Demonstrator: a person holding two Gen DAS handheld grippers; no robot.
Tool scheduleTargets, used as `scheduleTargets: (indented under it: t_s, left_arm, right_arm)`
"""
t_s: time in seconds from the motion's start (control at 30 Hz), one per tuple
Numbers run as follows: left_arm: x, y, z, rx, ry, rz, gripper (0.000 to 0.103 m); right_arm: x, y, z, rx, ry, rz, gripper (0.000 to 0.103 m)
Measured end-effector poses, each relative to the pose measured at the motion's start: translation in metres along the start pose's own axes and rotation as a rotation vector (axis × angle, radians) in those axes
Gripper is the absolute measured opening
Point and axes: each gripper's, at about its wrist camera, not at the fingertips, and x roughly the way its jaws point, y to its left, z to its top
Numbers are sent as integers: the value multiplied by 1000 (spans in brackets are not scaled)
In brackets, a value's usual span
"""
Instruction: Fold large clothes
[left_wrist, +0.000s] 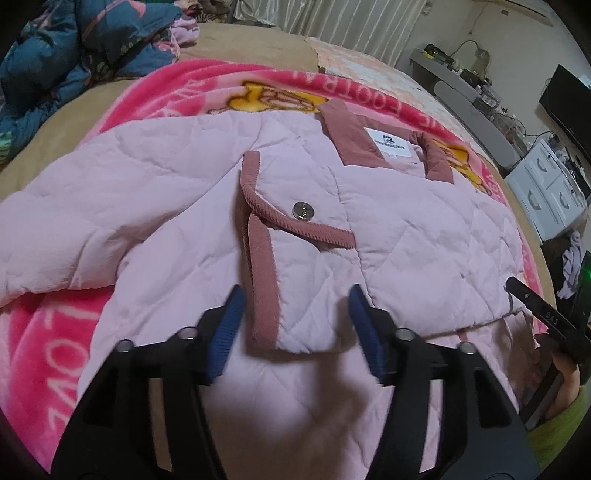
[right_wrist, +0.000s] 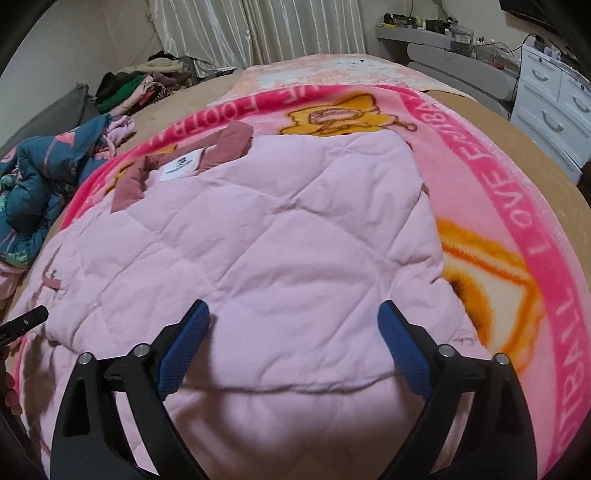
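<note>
On the bed's pink blanket (left_wrist: 44, 332) lay a quilted pink jacket (left_wrist: 177, 229); both left tongs (left_wrist: 295, 325) and right tongs (right_wrist: 293, 341) stood released above it, grasping nothing.

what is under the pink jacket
The jacket lies on a pink blanket with an orange cartoon print, spread over a tan bed cover. The print's middle is covered by the jacket, so the whole picture cannot be seen.

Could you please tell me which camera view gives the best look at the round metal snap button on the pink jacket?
The left wrist view. The snap button sits unobstructed near the frame's centre, on the sleeve cuff folded across the pink jacket. The right wrist view shows only the jacket's quilted side and collar; the button isn't visible there.
</note>
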Motion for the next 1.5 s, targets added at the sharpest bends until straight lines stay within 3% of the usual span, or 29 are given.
scheduleTargets:
  t_s: [0.07,0.13,0.23,0.4,0.83,1.5]
  left_arm:
    - [-5,-2,-2,6,-6,2,65]
    - [-10,-4,-4,8,-13,7,83]
    - [-20,-5,-7,0,-24,-13,93]
    - [-36,-9,-9,28,-51,16,94]
    - [-70,11,-15,-16,-108,61,94]
    - [-107,96,-30,-162,-165,162,94]
  right_arm:
    - [-4,5,-3,-17,1,-7,98]
    - [-7,10,-6,-25,-2,-6,98]
    - [-11,13,-10,-23,-8,-5,98]
    - [-18,15,-14,-9,-14,3,98]
    - [-50,42,-15,-12,-72,66,98]
    - [-74,132,-18,-148,-99,152,98]
